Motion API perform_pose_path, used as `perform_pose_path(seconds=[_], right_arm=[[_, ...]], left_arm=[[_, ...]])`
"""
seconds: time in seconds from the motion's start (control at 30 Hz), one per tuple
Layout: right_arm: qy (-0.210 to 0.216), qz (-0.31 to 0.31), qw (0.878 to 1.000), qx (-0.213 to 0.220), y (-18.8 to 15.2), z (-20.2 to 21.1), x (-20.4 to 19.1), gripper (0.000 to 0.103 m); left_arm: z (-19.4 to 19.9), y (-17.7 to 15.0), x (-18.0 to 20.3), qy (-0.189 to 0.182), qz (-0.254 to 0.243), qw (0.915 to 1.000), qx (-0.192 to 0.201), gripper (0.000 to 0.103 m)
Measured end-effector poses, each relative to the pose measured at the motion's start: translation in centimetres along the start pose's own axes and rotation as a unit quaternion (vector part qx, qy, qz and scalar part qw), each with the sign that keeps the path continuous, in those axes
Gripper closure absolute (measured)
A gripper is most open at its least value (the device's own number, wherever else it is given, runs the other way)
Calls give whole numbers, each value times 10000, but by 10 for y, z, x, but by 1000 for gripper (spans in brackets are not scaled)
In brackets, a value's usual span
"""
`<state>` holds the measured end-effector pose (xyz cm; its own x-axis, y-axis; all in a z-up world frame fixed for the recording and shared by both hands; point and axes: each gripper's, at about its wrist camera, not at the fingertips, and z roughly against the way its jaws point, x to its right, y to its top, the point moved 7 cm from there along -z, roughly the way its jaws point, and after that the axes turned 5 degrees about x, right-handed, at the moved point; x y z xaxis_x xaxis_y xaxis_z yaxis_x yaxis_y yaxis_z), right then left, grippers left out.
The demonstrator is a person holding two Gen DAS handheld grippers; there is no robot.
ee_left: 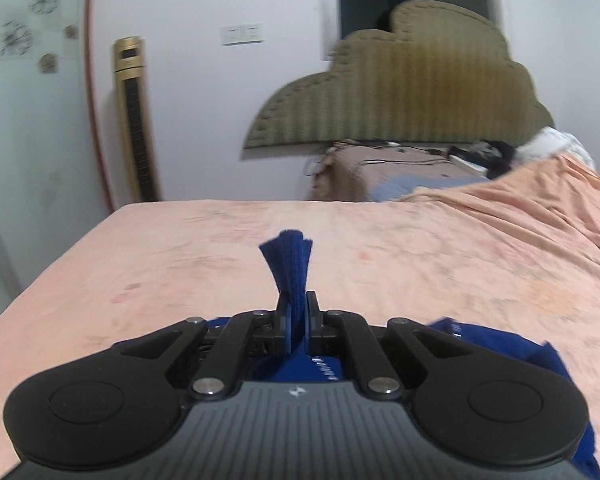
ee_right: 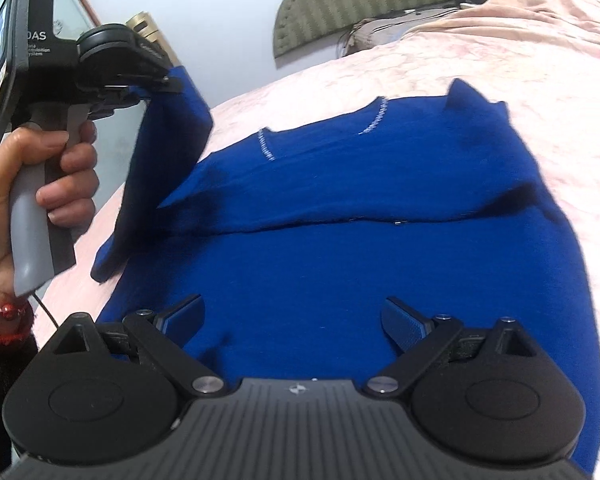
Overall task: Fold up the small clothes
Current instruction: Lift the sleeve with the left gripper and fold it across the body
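One blue sweater (ee_right: 340,248) is seen on one bed (ee_left: 380,248). Two grippers are counted, left gripper (ee_left: 298,316) and right gripper (ee_right: 294,320), plus one hand (ee_right: 40,184) and one headboard (ee_left: 400,88).

The blue garment (ee_right: 340,248) is soft, matt knitted cloth with a fuzzy nap; between the left gripper's (ee_left: 298,320) fingers it bunches into ribbed pleats. Both grippers are matt black plastic with shiny metal pivot pins; the right gripper's (ee_right: 296,320) 2 pads (ee_right: 404,322) look finely ribbed. Beyond the fingers, the peach bedsheet (ee_left: 420,248) is matt, lightly wrinkled cloth.
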<state>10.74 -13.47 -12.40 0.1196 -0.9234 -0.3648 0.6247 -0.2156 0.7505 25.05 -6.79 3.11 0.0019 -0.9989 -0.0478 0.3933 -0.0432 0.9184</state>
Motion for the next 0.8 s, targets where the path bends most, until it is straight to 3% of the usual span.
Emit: perform_pose_path(seconds=[0.5,0.8], right_arm=[[-153,-149,9997,102,-7,18,21,6],[-249,-41,9996,117,-9,21,27,6]], left_arm=[[3,-8,94,-801,-388,9960,-122,97],[-5,-36,139,-1188,-716,9893,-449,97]])
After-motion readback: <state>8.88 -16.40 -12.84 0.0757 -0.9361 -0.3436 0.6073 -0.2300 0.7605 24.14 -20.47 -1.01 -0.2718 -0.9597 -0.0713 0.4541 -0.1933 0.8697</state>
